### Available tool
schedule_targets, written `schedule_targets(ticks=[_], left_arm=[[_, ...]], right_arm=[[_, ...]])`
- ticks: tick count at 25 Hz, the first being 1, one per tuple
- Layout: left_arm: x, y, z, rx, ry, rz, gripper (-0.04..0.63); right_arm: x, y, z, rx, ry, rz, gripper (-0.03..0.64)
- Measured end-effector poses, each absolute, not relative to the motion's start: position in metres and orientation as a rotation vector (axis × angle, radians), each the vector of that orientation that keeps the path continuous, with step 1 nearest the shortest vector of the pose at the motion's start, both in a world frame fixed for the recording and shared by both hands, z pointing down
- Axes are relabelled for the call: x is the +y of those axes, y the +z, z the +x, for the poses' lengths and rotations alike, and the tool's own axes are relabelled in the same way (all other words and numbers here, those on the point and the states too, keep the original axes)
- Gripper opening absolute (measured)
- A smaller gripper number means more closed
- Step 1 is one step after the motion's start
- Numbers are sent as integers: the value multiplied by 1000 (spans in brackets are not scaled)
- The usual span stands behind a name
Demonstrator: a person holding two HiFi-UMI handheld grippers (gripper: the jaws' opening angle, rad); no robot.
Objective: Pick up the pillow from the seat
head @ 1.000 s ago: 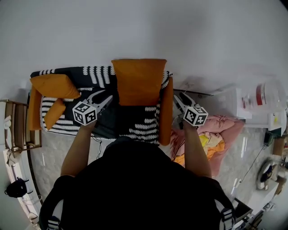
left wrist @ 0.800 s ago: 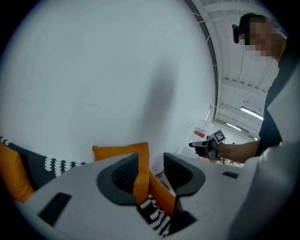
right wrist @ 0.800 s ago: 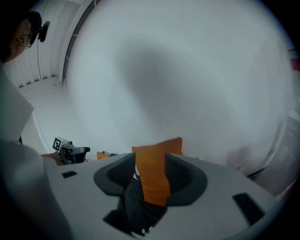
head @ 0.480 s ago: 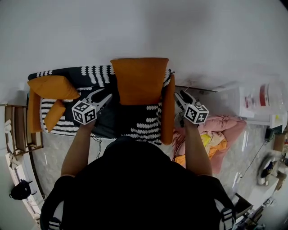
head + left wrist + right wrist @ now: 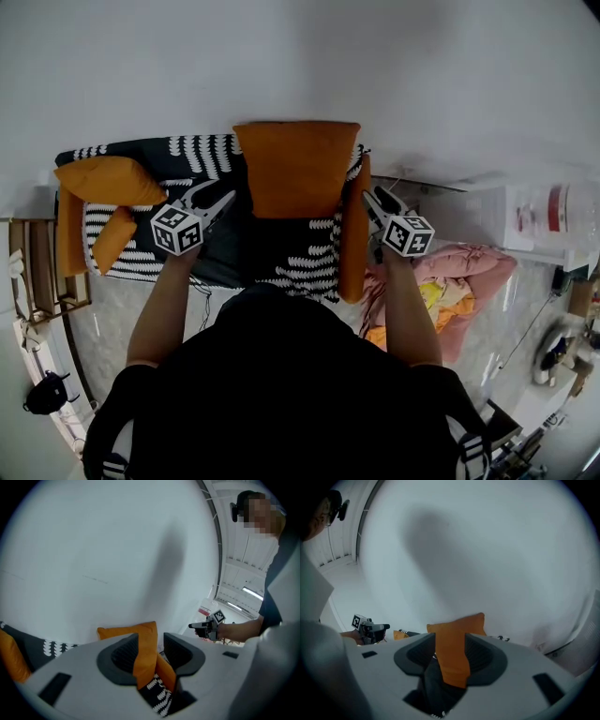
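Head view: looks steeply down on the seat (image 5: 300,253), draped in a black-and-white patterned cover, with orange sides at both ends. Finds the pillow (image 5: 295,169), orange, standing upright at the back of the seat against the white wall, close to the right-hand armrest (image 5: 352,234). Shows 2 more orange cushions (image 5: 108,183) at the left end, 1 large above 1 small. Places the left gripper (image 5: 228,197) over the seat just left of the pillow's lower corner, pointing toward it, and the right gripper (image 5: 368,195) just beyond the armrest, near the pillow's right edge; cannot tell from here whether either tip touches it. Takes in a pink heap of cloth (image 5: 459,272) on the floor to the right.

Left gripper view: looks along 2 jaws standing narrowly apart, with nothing pinched. Catches the pillow through the gap, farther off against the wall, with patterned cover below it and the right gripper out to the right, carried in a hand.

Right gripper view: same narrow gap, pads closing on nothing. Frames the pillow between and above the jaws, upright against the wall, with dark seat beneath and the left gripper at the far left.
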State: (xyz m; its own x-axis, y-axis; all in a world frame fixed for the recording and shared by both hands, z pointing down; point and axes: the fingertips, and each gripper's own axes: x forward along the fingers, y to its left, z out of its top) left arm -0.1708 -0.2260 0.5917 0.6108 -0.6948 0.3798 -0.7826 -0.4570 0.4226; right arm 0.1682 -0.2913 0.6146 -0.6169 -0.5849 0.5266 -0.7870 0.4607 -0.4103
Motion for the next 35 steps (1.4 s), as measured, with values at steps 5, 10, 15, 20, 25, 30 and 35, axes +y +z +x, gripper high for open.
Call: schedule_targets(ticks=[5,10,15,20,25,30,35], left_arm=[[-239,602,-174,-1149,208,2265,173],[-249,612,-180,-1148,211,2249,173],[-260,619,-181,-1146,206,2241,175],[-271,627,-184,-1155,206,2233,176],[-279,637,-188,-1166,203,2209,178],[-290,653,-191,-1172,215,2186,179],[-302,665,-195,-1191,217,2170,181]], right_arm=[[-304,626,161,-2386,925,1161,198],[-312,637,153,-2371,928,1146,198],[-322,645,148,-2361,942,1135,198],[-332,652,142,-2357,957,1125,198],[-339,661,141,-2347,964,1121,199],[-349,674,145,-2326,985,1131,201],[-357,688,143,-2309,998,1129,204]])
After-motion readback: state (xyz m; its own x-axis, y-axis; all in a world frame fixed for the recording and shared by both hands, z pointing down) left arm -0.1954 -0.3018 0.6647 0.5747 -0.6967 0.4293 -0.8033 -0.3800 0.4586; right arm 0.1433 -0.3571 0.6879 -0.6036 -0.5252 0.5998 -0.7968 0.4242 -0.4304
